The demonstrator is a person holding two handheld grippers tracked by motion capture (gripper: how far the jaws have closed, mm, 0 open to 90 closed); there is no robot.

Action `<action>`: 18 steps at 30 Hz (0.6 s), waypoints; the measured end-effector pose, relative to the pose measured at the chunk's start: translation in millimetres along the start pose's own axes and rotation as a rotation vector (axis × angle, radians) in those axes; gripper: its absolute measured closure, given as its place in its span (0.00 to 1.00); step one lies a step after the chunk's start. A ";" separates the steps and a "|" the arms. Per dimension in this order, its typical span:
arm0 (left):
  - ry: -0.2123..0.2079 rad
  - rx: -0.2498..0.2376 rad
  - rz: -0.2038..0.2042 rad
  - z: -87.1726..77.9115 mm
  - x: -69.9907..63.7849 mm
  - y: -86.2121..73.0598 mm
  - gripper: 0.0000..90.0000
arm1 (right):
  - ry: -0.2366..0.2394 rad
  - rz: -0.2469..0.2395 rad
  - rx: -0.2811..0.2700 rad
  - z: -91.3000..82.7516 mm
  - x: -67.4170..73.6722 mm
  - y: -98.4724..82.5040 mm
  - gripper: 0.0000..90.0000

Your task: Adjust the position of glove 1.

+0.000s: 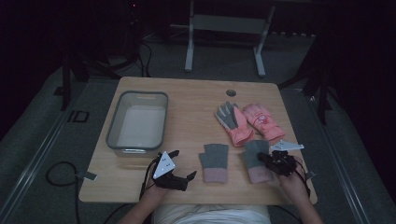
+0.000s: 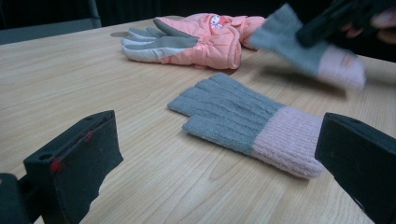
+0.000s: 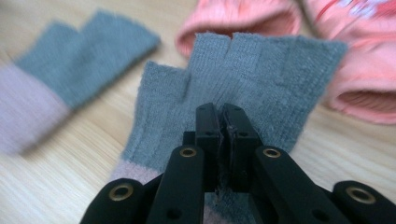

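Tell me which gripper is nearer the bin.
Left. The left gripper sits just below the bin's near right corner; the right gripper is across the table, shut on a knit glove.

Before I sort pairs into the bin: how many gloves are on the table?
4: two pink padded gloves far right, one grey knit glove near centre, another grey knit glove in the right hand-held gripper.

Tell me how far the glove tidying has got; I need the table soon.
Nothing looks done yet: the grey bin is empty. In hand: the right gripper is shut on one grey knit glove, lifted off the table. Left: the other knit glove and both pink gloves; the left gripper is open.
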State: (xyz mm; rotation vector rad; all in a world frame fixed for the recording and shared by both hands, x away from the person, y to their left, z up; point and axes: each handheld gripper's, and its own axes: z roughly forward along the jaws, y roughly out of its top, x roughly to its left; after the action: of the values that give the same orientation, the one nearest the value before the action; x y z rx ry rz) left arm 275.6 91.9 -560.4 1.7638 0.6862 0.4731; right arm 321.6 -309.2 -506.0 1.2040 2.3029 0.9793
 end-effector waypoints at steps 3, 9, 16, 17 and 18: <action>0.001 0.001 0.002 0.1 -0.2 0.0 0.00 | -0.041 0.030 -0.043 -14.9 9.9 8.5 0.96; 0.002 0.002 0.003 0.3 -0.4 0.1 0.00 | -0.080 0.104 -0.083 -27.1 25.5 13.7 0.96; 0.004 0.000 0.002 -0.2 -0.3 0.0 0.00 | -0.112 0.182 -0.066 -17.9 31.6 5.7 0.96; 0.004 0.001 0.001 -0.1 -0.2 0.0 0.00 | -0.098 0.201 -0.058 -14.6 30.7 3.4 0.96; 0.004 0.002 0.001 0.0 -0.1 0.0 0.00 | -0.094 0.206 -0.051 -11.1 30.4 1.5 0.96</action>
State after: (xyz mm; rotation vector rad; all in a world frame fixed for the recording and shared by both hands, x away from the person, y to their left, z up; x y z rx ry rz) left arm 275.6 91.8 -560.3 1.7653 0.6887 0.4766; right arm 298.5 -288.2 -497.2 1.4559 2.1010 1.0202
